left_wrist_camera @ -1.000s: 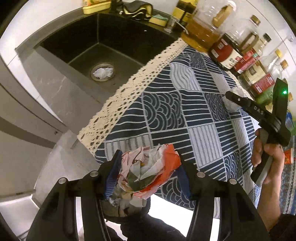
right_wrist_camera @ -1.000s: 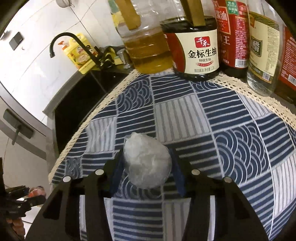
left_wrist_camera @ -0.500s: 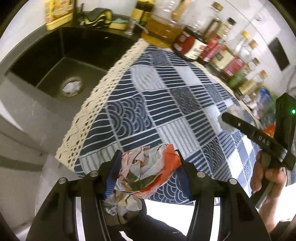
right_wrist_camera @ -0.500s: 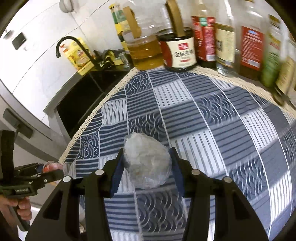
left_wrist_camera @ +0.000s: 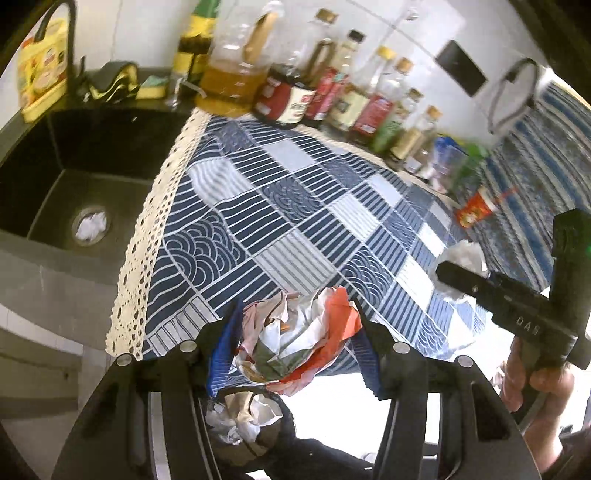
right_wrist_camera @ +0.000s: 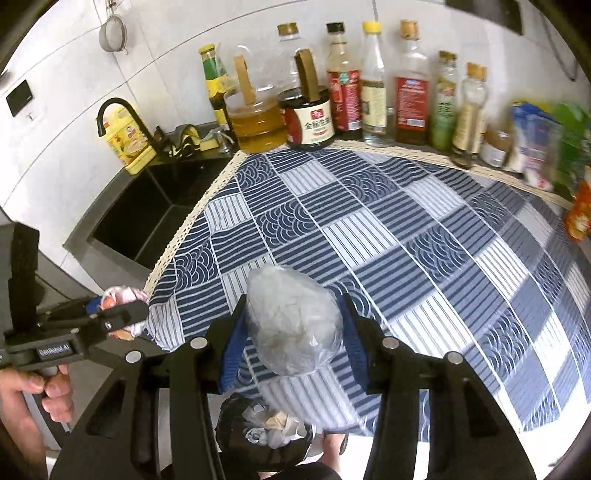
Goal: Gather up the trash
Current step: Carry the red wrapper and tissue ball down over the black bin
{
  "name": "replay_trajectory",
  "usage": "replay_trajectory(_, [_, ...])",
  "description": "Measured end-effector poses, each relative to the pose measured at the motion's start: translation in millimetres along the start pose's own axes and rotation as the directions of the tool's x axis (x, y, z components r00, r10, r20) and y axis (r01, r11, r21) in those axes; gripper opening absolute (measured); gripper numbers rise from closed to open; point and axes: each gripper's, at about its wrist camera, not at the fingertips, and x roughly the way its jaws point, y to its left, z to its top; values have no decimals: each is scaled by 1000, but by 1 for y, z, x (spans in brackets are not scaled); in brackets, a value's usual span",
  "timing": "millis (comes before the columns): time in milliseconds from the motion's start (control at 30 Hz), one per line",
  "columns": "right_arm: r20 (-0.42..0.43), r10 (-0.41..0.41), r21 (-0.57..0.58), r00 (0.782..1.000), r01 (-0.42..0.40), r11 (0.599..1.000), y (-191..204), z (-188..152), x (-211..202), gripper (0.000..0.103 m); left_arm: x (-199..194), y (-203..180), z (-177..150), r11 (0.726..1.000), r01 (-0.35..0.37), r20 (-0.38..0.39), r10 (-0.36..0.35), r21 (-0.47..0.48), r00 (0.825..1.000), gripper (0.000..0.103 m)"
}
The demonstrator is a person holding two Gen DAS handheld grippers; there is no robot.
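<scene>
Trash, 2 pieces, both clamped and held above the front edge of the counter. Crumpled wrapper, red, white and olive, low centre of the left wrist view, squeezed between the blue pads of the left gripper, jaws part open and pressing on it. Clear plastic wad, low centre of the right wrist view, gripped the same way by the right gripper, jaws narrower, closed on the wad.

Under both, at the bottom of each frame: black trash bin with crumpled paper already inside.

Shown only in the left wrist view: sink drain at the left, with a white scrap sitting in it; the right gripper from outside at the right edge, wad poking up white behind its finger, right hand wrapped round the handle.

Shown only in the right wrist view: strainer hanging on the wall at upper left; whole faucet; the left gripper from outside at lower left, wrapper visible at its tip, left hand on the handle.

In both: blue patterned cloth with lace trim over the counter, black sink to its left, row of bottles along the back wall. Right end of that row blurred in both views, items there not readable.
</scene>
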Motion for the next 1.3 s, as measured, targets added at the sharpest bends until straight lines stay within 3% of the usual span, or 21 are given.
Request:
replay_trajectory(300, [72, -53, 46, 996, 50, 998, 39, -36, -48, 48, -42, -14, -7, 988, 82, 42, -88, 131, 995, 54])
replay_trajectory(633, [93, -90, 100, 992, 81, 992, 78, -79, -70, 48, -63, -18, -30, 960, 165, 11, -172, 225, 985, 54])
replay_trajectory(767, [73, -87, 126, 994, 77, 989, 85, -95, -63, 48, -56, -10, -47, 958, 172, -28, -170, 231, 985, 54])
replay_trajectory(1000, [1, 0, 193, 1000, 0, 981, 84, -130, -34, 49, -24, 11, -85, 965, 179, -145, -153, 192, 978, 54])
replay_trajectory(1167, [-61, 72, 238, 996, -55, 970, 75, -147, -9, 49, 4, 31, -105, 979, 165, -234, -133, 123, 963, 54])
replay_trajectory(1300, [-69, 105, 230, 992, -86, 969, 71, -160, 8, 49, 29, 41, -120, 982, 129, -306, -82, 135, 948, 54])
